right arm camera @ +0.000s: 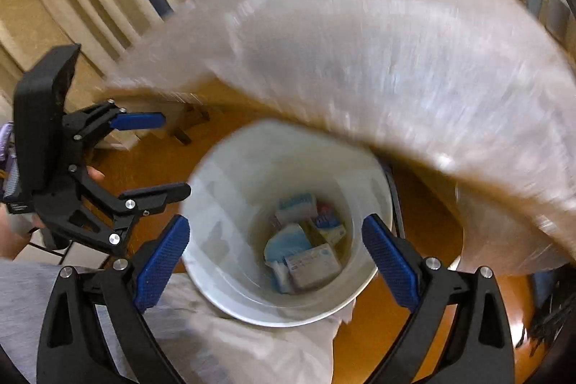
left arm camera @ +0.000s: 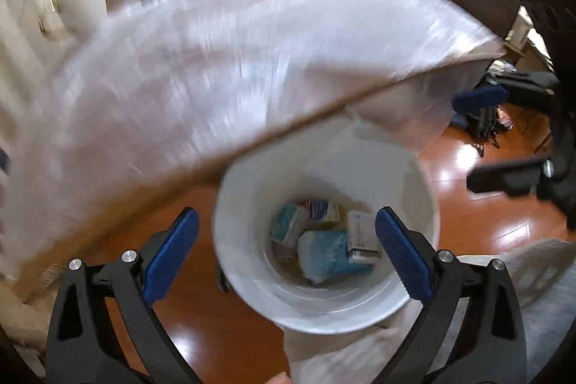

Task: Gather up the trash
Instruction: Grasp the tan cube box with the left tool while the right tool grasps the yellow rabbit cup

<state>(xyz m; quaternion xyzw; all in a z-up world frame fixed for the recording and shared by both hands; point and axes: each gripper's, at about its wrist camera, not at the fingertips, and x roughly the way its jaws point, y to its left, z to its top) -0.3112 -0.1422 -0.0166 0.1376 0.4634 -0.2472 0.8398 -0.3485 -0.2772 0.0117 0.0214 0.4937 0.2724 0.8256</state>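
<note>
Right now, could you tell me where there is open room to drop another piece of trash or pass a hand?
The white bin is open at the top, its upper walls bare. Its bottom is crowded with packets. Bare wood floor lies beside it. The table edge overhangs the far rim, so approach from the near side.

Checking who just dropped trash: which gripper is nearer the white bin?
Too close to call. Both open grippers hover above the white bin: the left gripper over its left rim side, the right gripper over its near edge, neither touching.
</note>
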